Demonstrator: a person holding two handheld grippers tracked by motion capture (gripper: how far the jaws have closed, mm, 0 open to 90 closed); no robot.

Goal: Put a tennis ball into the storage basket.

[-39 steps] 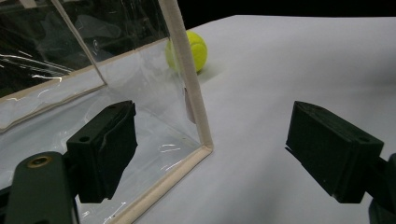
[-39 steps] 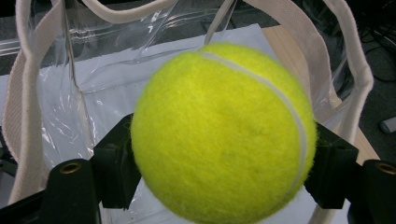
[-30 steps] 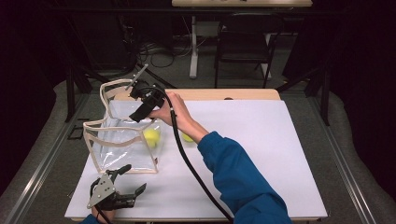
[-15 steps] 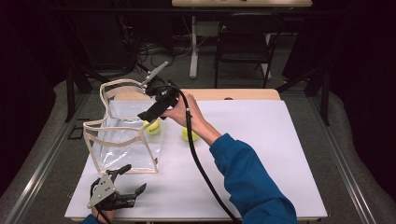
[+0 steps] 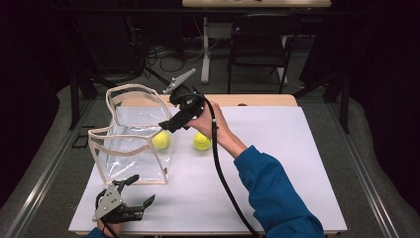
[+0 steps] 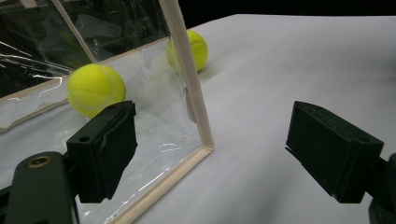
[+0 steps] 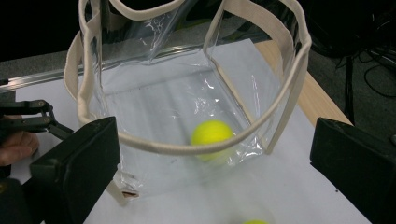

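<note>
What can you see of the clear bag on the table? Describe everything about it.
The clear bag is see-through plastic, edged and handled with cream webbing. It stands upright and open-mouthed on the white table, near its left side, its walls creased and glinting. One yellow tennis ball lies inside on its floor; a second tennis ball sits on the table just outside it. The right gripper hangs open beside its rim, not touching it.
</note>
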